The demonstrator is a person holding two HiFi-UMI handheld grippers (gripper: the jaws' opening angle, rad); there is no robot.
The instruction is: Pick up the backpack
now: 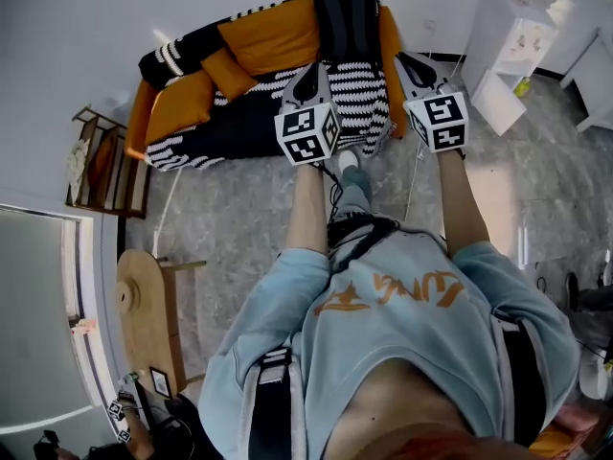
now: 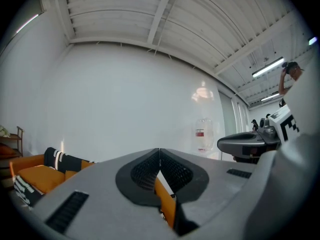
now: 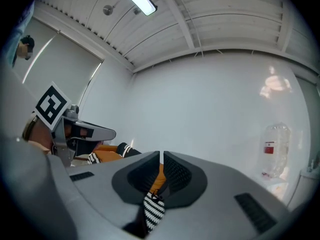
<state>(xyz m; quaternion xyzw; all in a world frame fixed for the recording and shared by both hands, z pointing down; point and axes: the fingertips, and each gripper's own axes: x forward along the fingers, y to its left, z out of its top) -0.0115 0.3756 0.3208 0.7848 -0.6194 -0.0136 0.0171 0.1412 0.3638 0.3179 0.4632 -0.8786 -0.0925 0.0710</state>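
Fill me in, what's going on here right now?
A person stands facing an orange sofa with a gripper in each hand, both held out level toward it. The black backpack stands on the sofa against its back, and neither gripper touches it. The left gripper and the right gripper are both shut and empty.

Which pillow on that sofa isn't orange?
The black bolster with white stripes, at the left end of the sofa in the head view. The pillows next to it are plain orange.
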